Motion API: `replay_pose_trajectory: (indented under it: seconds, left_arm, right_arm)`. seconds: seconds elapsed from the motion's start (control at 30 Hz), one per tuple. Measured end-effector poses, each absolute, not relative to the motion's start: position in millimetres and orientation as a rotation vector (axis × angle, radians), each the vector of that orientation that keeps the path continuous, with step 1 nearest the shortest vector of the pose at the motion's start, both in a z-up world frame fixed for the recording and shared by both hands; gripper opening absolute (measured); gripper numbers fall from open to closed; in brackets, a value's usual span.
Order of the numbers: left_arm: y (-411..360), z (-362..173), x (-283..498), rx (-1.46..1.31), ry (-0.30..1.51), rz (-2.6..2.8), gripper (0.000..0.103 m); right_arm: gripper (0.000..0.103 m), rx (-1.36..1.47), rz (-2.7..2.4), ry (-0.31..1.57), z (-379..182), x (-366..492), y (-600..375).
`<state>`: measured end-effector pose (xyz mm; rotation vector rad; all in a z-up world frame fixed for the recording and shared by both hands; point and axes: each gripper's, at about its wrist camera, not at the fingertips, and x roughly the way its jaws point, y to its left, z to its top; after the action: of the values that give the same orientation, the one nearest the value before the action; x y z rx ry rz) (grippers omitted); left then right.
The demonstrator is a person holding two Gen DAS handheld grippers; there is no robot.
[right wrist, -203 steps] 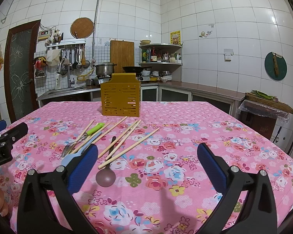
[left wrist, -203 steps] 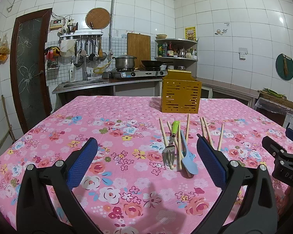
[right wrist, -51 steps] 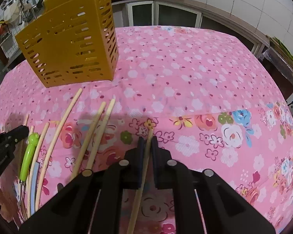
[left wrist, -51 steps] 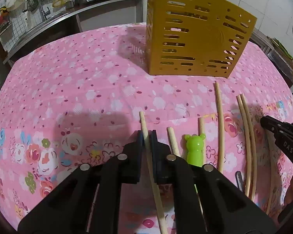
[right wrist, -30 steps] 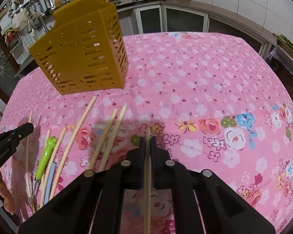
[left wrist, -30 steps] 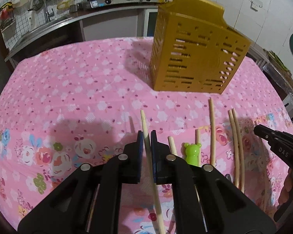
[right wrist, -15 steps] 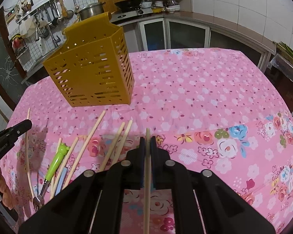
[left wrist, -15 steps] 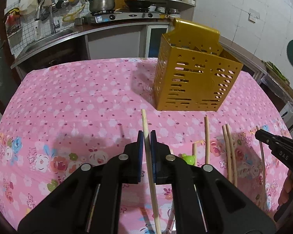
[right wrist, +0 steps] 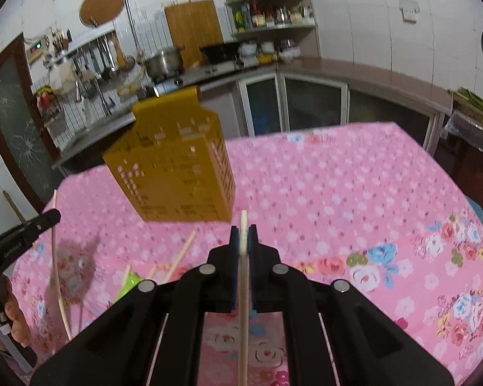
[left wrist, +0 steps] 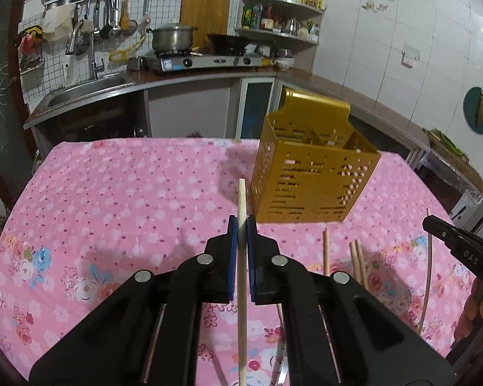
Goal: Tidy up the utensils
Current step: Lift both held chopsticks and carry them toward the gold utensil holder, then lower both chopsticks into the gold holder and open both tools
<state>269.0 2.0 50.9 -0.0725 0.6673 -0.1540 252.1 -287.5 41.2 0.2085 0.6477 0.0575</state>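
My left gripper is shut on a wooden chopstick and holds it in the air above the pink floral tablecloth, just left of the yellow slotted utensil holder. My right gripper is shut on another wooden chopstick, raised, with the yellow holder ahead to the left. Loose chopsticks and a green-handled utensil lie on the cloth below.
The right gripper shows at the right edge of the left wrist view; the left gripper shows at the left edge of the right wrist view. A counter with sink and stove stands behind the table.
Both grippers have risen with their chopsticks off the table and tilted up. The holder's open top now shows in the left wrist view.
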Motion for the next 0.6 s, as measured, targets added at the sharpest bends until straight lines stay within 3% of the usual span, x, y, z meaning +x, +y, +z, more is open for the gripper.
replay_pose_trajectory:
  seconds: [0.6]
  left_arm:
    - [-8,121,268,-0.11,0.421,-0.197,0.004]
  right_arm:
    - [0.006,0.183,0.057,0.379,110,248,-284]
